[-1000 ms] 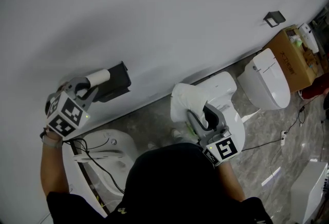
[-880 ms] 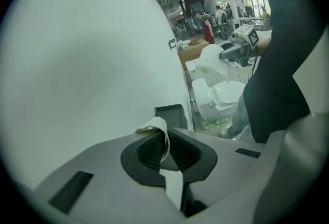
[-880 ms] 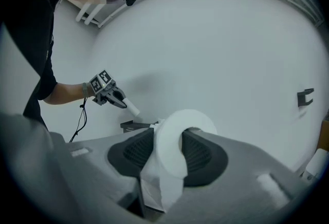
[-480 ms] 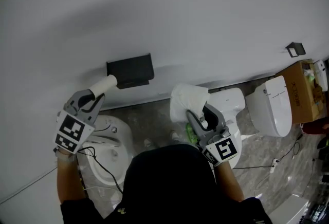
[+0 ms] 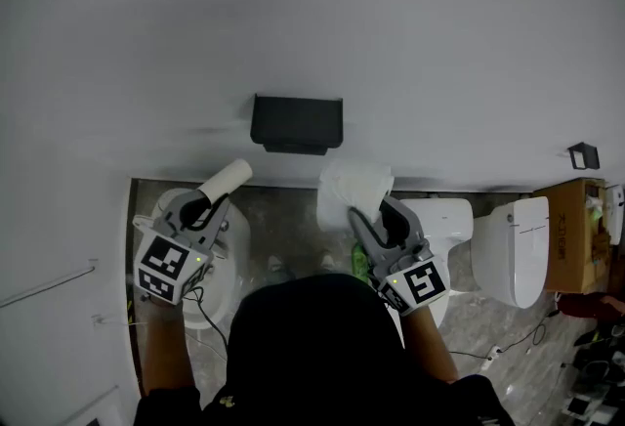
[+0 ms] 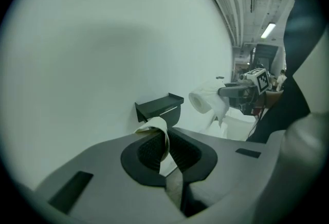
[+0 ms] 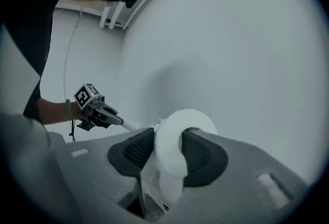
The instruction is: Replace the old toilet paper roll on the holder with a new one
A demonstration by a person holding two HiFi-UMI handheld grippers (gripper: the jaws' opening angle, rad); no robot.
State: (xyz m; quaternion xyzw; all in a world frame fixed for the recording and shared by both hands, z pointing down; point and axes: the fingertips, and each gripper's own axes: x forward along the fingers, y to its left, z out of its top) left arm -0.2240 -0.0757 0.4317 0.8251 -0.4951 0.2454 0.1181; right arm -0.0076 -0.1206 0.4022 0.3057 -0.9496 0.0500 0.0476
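The black holder (image 5: 296, 124) hangs on the white wall with nothing on it; it also shows in the left gripper view (image 6: 159, 109). Below and left of it, my left gripper (image 5: 208, 206) is shut on the old roll (image 5: 228, 177), a thin tube with a scrap of paper (image 6: 156, 126), and the jaws (image 6: 167, 148) stand nearly together. Just below the holder's right end, my right gripper (image 5: 369, 212) is shut on the new roll (image 5: 354, 188), thick and white with a loose tail. In the right gripper view the new roll (image 7: 177, 138) fills the wide jaws (image 7: 169, 148).
Three white toilets stand along the wall's foot: one under my left gripper (image 5: 232, 253), one behind the right (image 5: 451, 217), one further right (image 5: 513, 248). A cardboard box (image 5: 572, 234) sits at the far right, with a small black wall fitting (image 5: 583, 156) above it.
The left gripper has drawn the old roll away from the holder, down and to its left, rolling as it went. The right gripper has carried the new roll closer under the holder.
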